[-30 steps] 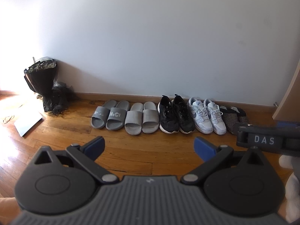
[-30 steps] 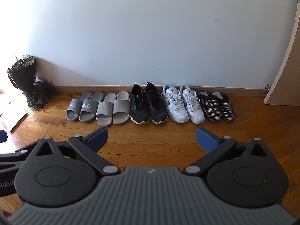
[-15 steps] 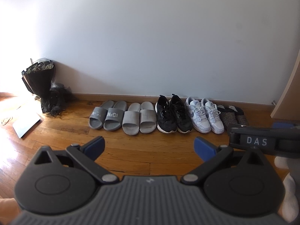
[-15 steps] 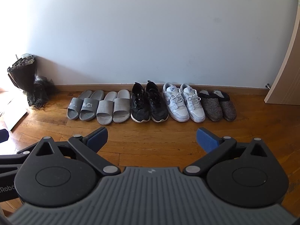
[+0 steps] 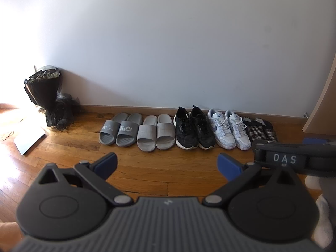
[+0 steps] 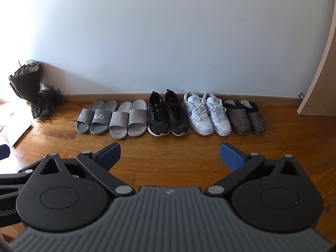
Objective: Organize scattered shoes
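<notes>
Both grippers, left gripper [image 5: 167, 163] and right gripper [image 6: 170, 154], gape empty; swinging low could knock the white sneakers [image 6: 206, 115], frame centre, out of line.

Beside the black sneakers [image 6: 168, 113]: white sneakers [image 6: 206, 113] with grey swooshes, then black slippers [image 6: 245, 116] dotted white. On their other side, pale grey slides [image 6: 128, 118], then darker grey slides [image 6: 94, 117] with white lettering. Floor [image 6: 168, 157] warm brown wood.

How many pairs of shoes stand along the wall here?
5, in one row, left to right: dark grey lettered slides, plain light grey slides, black sneakers, white lace-up sneakers, dark checked slippers. None looks hidden.
</notes>
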`<state>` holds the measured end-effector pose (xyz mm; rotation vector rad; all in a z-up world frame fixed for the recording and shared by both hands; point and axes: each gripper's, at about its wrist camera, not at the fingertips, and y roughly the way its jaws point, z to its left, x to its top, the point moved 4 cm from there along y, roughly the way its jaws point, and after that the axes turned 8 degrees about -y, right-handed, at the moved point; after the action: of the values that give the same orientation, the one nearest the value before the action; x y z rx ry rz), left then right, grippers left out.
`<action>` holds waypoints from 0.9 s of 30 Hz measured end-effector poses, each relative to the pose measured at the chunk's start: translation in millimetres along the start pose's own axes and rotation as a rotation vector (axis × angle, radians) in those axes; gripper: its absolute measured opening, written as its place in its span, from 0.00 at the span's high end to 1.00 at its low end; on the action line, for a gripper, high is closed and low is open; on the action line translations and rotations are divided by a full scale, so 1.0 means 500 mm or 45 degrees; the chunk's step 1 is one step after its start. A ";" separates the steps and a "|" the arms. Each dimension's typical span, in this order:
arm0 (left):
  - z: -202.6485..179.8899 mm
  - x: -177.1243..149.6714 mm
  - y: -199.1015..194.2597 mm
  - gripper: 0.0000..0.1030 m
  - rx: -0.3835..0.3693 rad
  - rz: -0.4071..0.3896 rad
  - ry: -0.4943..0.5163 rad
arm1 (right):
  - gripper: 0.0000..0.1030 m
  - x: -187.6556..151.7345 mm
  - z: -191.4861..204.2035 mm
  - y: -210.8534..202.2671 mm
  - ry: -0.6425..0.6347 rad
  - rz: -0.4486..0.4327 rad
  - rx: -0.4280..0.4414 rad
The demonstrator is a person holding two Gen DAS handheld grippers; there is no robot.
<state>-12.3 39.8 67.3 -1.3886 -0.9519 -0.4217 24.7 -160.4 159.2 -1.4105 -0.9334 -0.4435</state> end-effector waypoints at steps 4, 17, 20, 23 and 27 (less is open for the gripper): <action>-0.001 0.001 -0.001 0.00 -0.003 0.000 0.001 | 0.01 -0.001 -0.002 -0.001 0.004 -0.001 -0.002; -0.004 0.004 0.008 0.00 -0.003 0.002 0.002 | 0.01 -0.003 -0.004 -0.001 0.008 -0.002 -0.006; -0.004 0.003 0.008 0.00 -0.003 0.001 0.004 | 0.01 -0.004 -0.005 0.000 0.010 -0.002 -0.007; -0.005 0.002 0.008 0.00 -0.004 0.000 0.003 | 0.01 -0.006 -0.007 -0.001 0.012 -0.003 -0.007; -0.007 0.000 0.006 0.00 -0.006 -0.002 0.004 | 0.01 -0.006 -0.008 -0.001 0.015 -0.004 -0.010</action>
<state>-8.8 37.1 65.9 -1.3913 -0.9500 -0.4275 23.9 -165.1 157.8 -1.4119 -0.9254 -0.4580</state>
